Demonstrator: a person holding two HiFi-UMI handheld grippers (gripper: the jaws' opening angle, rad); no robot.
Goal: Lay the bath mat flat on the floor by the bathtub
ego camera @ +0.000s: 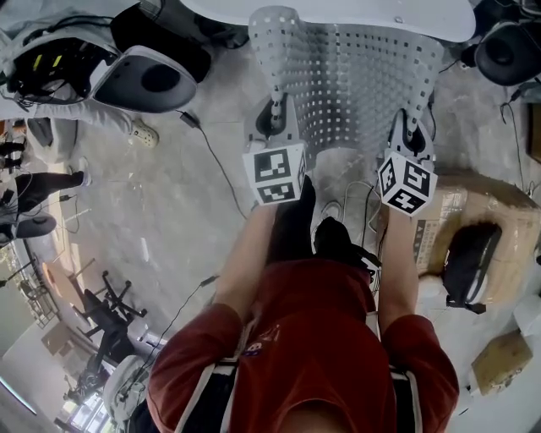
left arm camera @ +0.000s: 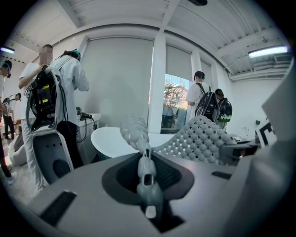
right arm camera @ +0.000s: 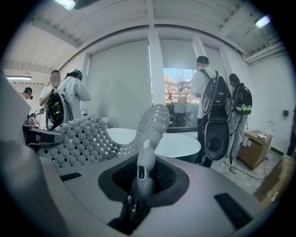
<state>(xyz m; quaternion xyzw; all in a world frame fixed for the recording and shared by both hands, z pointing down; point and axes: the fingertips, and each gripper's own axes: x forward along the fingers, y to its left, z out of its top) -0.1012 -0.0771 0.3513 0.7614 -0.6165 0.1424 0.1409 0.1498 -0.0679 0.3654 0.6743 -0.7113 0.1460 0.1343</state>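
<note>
The bath mat (ego camera: 355,76) is pale grey, rubbery and full of small holes. It hangs spread between my two grippers, just in front of the white bathtub (ego camera: 338,13) and above the floor. My left gripper (ego camera: 275,114) is shut on the mat's near left corner, my right gripper (ego camera: 412,127) on its near right corner. In the left gripper view the jaws (left arm camera: 146,155) pinch a rolled edge of the mat (left arm camera: 199,139), with the tub (left arm camera: 108,139) behind. In the right gripper view the jaws (right arm camera: 145,152) pinch the mat (right arm camera: 88,139) in front of the tub (right arm camera: 178,143).
A cardboard box (ego camera: 456,211) with a black bag (ego camera: 469,254) stands at my right. Cables (ego camera: 211,152) run over the floor at my left, beyond them a white and black device (ego camera: 148,80). People with backpacks (right arm camera: 210,111) stand by the window.
</note>
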